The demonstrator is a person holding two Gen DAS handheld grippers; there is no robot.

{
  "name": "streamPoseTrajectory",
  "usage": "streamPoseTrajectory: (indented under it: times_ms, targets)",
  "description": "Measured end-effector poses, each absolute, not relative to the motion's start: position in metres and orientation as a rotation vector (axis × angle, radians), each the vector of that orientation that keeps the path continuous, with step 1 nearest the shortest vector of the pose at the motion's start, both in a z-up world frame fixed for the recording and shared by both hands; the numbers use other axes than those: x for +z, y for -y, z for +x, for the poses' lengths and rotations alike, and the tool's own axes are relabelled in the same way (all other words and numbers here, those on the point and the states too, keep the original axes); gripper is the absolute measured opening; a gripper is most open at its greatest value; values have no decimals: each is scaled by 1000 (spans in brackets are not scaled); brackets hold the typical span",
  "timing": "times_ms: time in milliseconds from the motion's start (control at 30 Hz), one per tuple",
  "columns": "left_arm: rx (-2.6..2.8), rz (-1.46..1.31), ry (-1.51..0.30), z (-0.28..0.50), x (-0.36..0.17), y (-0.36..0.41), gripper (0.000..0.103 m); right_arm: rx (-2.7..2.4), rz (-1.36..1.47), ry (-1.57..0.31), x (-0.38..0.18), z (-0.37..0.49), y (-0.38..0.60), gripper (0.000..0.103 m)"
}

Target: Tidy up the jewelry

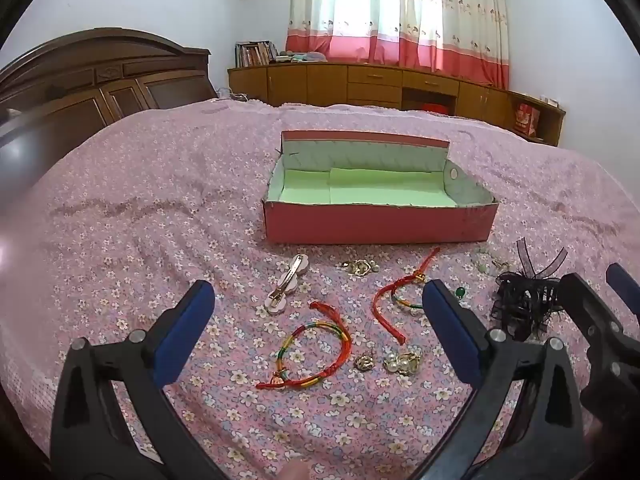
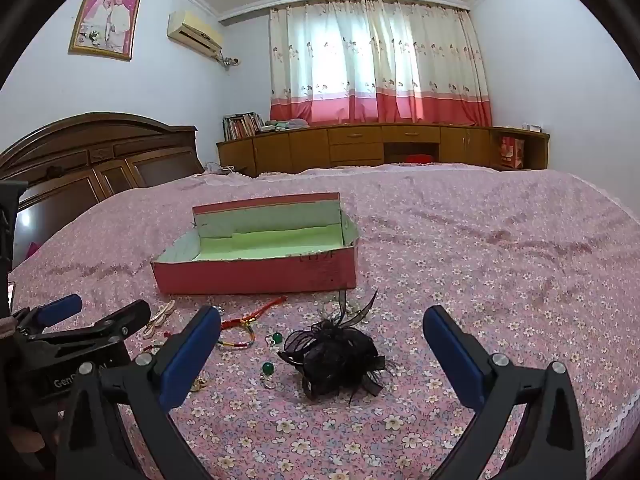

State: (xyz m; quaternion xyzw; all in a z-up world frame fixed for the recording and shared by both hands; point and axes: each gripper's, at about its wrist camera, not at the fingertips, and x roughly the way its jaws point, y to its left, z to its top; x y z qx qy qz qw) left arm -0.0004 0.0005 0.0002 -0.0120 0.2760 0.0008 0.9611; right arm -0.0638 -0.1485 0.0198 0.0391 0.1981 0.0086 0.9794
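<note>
On a bed (image 1: 120,208) covered by a pink flowered spread, a red box (image 1: 378,225) with a pale green lining is seen lying open, with nothing seen in it. The jewelry is spread on the bed in front of the box. A pink hair clip (image 1: 285,285) with a gold bar lies nearest the left claw (image 1: 318,334), whose blue-padded fingers are held wide apart and grip nothing. Between those fingers a multicolored cord bracelet (image 1: 316,350) is framed, with gold pearl earrings (image 1: 402,362) just beside it. A second red cord bracelet (image 1: 394,300) lies further right, and a gold brooch-like piece (image 1: 358,268) near the box. The right claw (image 2: 322,358) is likewise spread open and empty above a black mesh hair ornament (image 2: 338,356), beside which two green bead earrings (image 2: 267,369) are seen.
</note>
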Motion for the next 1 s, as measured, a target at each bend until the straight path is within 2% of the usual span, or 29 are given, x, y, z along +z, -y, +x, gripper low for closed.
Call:
streamPoseTrajectory:
  times_ms: [1000]
  targets:
    - [1, -9, -558, -1, 2, 3, 97, 13, 83, -410, 18, -64, 150, 103]
